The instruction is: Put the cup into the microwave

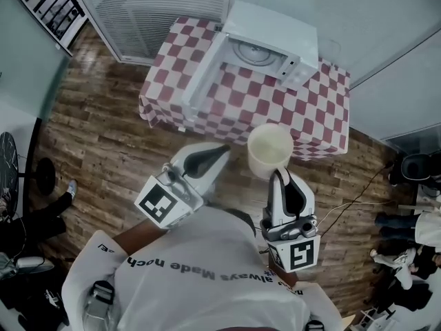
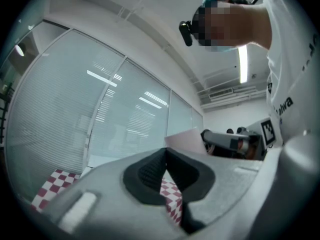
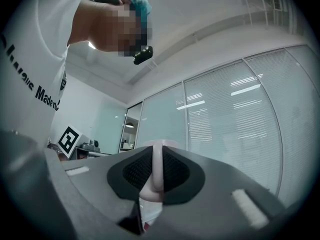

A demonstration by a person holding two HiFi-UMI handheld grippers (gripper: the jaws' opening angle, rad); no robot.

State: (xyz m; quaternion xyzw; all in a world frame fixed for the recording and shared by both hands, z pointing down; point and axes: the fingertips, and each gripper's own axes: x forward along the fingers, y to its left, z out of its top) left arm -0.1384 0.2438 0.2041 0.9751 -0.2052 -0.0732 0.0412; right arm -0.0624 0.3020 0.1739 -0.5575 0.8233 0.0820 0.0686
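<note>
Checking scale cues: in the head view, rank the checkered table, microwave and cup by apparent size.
1. checkered table
2. microwave, counting its open door
3. cup, smallest, though it is nearer the camera, which enlarges it

You wear a white T-shirt (image 1: 207, 281) with dark lettering across its back; a teal cap (image 3: 136, 0); a small black head camera (image 3: 143, 55); your pale grey left gripper (image 1: 222, 150) and right gripper (image 1: 279, 174) bear black-and-white marker cubes (image 1: 163, 204).
</note>
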